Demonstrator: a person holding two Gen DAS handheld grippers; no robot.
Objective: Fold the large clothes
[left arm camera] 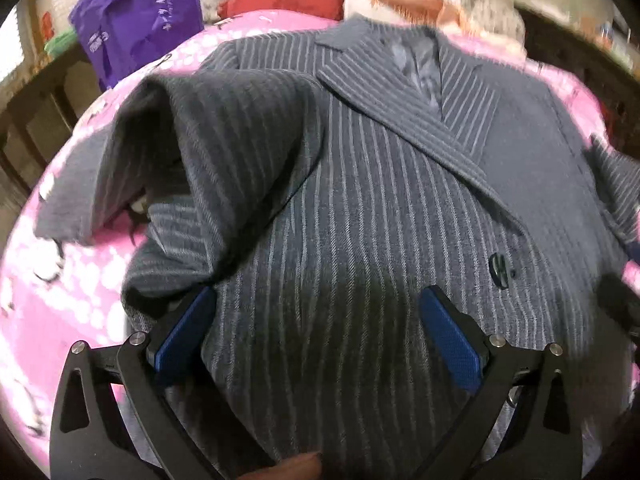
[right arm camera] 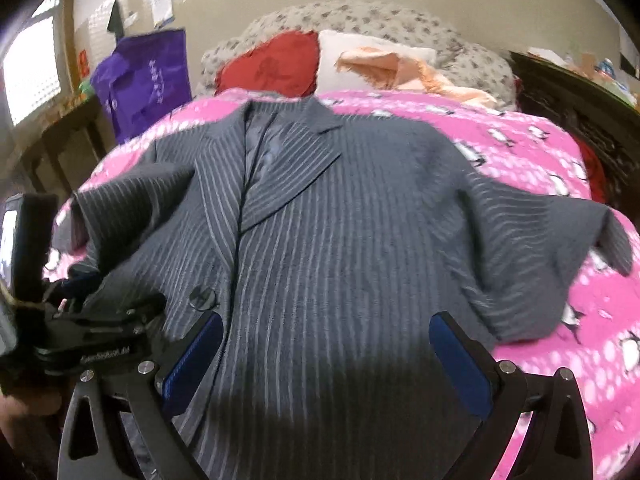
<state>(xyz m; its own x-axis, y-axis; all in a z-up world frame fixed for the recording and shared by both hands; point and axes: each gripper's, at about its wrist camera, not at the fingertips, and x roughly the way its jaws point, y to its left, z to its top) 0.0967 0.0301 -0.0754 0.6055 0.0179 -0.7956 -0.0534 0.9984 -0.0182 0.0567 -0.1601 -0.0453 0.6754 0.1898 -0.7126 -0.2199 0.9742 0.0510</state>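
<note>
A grey pinstriped suit jacket [left arm camera: 360,184] lies face up on a pink patterned bedspread [left arm camera: 60,300], collar toward the far end. Its left sleeve [left arm camera: 192,152] is bunched and folded in over the chest. My left gripper [left arm camera: 318,312] hovers open over the jacket's lower front, blue pads wide apart, nothing between them. In the right wrist view the same jacket [right arm camera: 340,232] spreads below, its right sleeve [right arm camera: 540,248] stretched out over the bedspread [right arm camera: 540,152]. My right gripper [right arm camera: 326,340] is open above the hem. The left gripper body [right arm camera: 80,320] shows at the left edge.
Red pillow [right arm camera: 272,64], white pillow and peach cloth [right arm camera: 400,68] lie at the bed's head against a grey floral headboard. A purple bag [right arm camera: 148,80] stands left of the bed beside dark wooden furniture [right arm camera: 60,152]. A dark dresser [right arm camera: 580,96] flanks the right.
</note>
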